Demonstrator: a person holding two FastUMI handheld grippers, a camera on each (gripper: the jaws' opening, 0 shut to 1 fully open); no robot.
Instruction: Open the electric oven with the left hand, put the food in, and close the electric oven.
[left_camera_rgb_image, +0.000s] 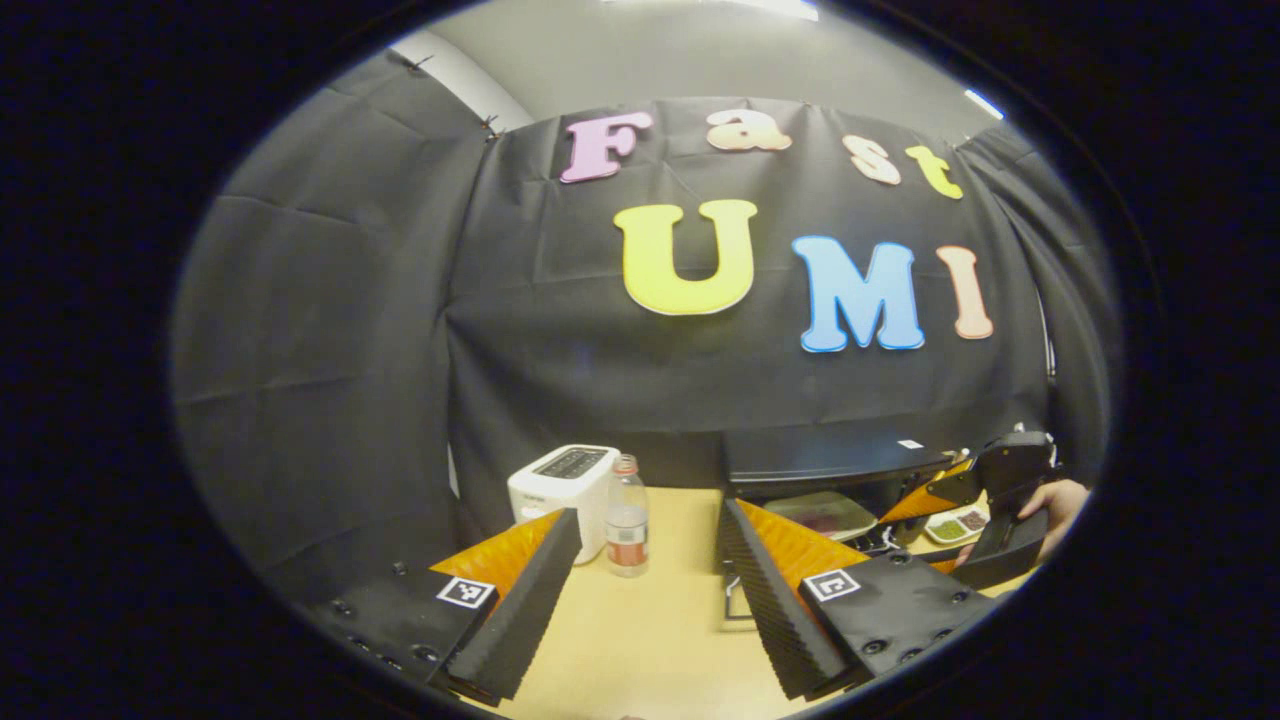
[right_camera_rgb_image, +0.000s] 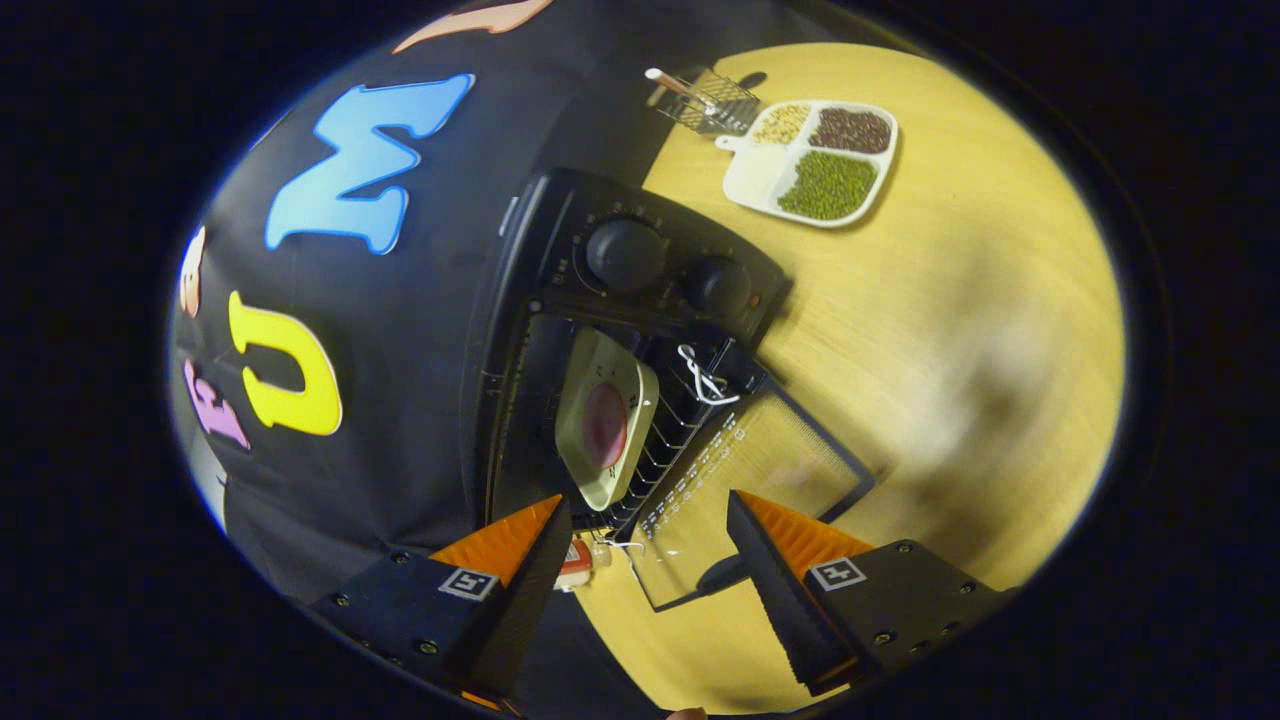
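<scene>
The black electric oven stands at the back of the yellow table, its glass door folded down open. Inside, on the wire rack, rests a pale square plate with pinkish food on it. My right gripper hangs open in front of the oven mouth, holding nothing. In the left gripper view the oven is at the right with the plate inside. My left gripper is open over the table, left of the oven. The right gripper, held by a hand, shows beside the oven.
A white toaster and a clear bottle with a red label stand at the back left. A white divided tray of beans and grains and a small wire basket lie on the table beyond the oven's knob panel.
</scene>
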